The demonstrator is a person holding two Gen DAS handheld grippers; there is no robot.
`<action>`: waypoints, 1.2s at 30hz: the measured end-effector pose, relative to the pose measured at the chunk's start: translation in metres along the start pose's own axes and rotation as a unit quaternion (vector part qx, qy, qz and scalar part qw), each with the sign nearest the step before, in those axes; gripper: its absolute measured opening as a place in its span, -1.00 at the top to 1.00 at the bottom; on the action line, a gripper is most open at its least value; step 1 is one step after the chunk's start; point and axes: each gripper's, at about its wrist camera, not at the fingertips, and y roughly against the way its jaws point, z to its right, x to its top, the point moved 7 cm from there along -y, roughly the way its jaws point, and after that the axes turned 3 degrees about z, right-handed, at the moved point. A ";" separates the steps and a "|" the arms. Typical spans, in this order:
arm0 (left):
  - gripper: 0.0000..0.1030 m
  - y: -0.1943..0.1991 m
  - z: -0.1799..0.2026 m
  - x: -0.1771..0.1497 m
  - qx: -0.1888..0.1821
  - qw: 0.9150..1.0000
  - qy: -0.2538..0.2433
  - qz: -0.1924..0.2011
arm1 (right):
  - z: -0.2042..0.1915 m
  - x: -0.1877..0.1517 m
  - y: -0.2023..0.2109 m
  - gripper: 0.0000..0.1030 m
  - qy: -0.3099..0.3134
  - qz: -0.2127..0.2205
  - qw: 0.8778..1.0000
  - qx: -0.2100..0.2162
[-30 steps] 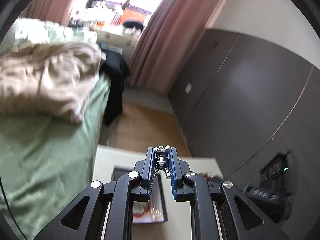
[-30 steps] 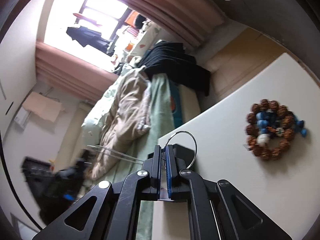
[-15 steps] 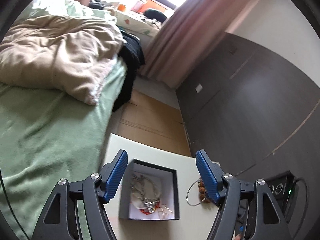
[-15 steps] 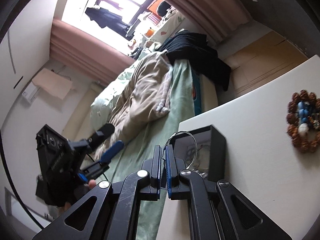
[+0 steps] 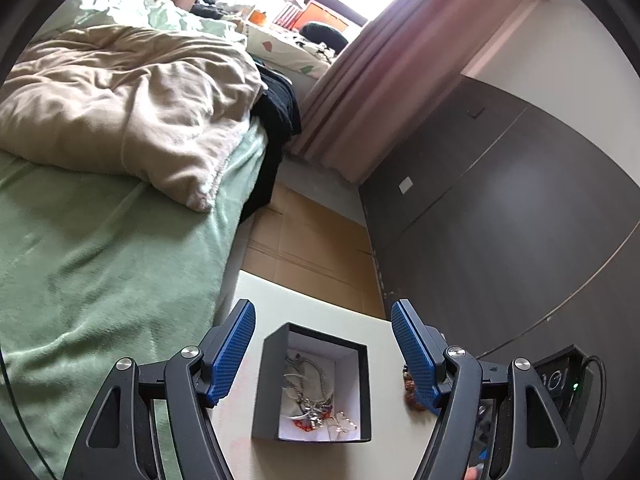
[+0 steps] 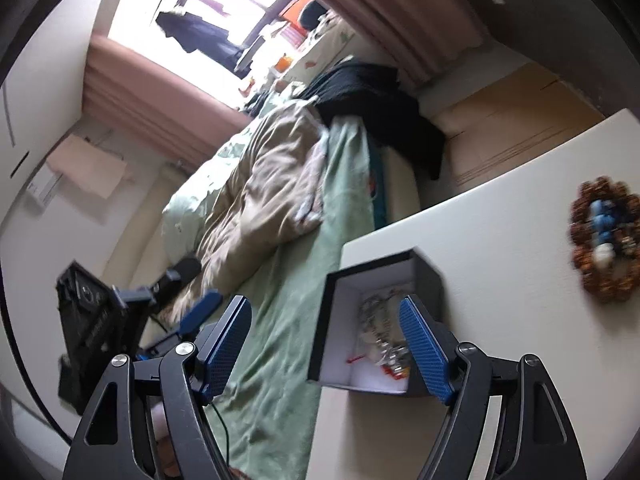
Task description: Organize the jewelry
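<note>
A black box with a white lining point(image 5: 360, 392) stands on the white table point(image 5: 276, 300) and holds several chains and small jewelry pieces point(image 5: 310, 400). My left gripper point(image 5: 323, 350) is open and empty, hovering above the box. My right gripper point(image 6: 325, 346) is open and empty beside the same box point(image 6: 424, 276), where a tangle of jewelry point(image 6: 384, 340) lies inside. A brown bead bracelet with blue beads point(image 6: 606, 240) lies on the table to the right of the box; it shows partly behind the left gripper's right finger point(image 5: 410, 390).
A bed with a green sheet point(image 5: 100, 272) and beige quilt point(image 5: 120, 112) lies left of the table. A dark cabinet wall point(image 5: 500, 220) stands on the right. The left gripper point(image 6: 132, 312) shows in the right wrist view over the bed.
The left gripper opened and released its jewelry piece into the box. The right gripper opened and let go of the thin metal ring it held; the ring is out of sight.
</note>
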 end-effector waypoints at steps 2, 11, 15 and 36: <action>-0.39 -0.003 0.005 -0.003 -0.001 1.000 -0.007 -0.003 | 0.007 0.004 0.010 -0.50 -0.003 0.010 1.000 -0.014; -0.39 -0.018 0.038 -0.025 -0.009 0.998 -0.050 -0.023 | 0.052 0.025 0.063 -0.50 -0.049 0.040 0.996 -0.058; -0.39 -0.025 0.055 -0.035 -0.014 0.997 -0.068 -0.032 | 0.076 0.034 0.087 -0.50 -0.071 0.057 0.992 -0.084; -0.27 -0.098 0.140 -0.105 -0.016 0.975 -0.184 -0.121 | 0.170 0.038 0.131 -0.49 -0.177 0.041 0.967 -0.177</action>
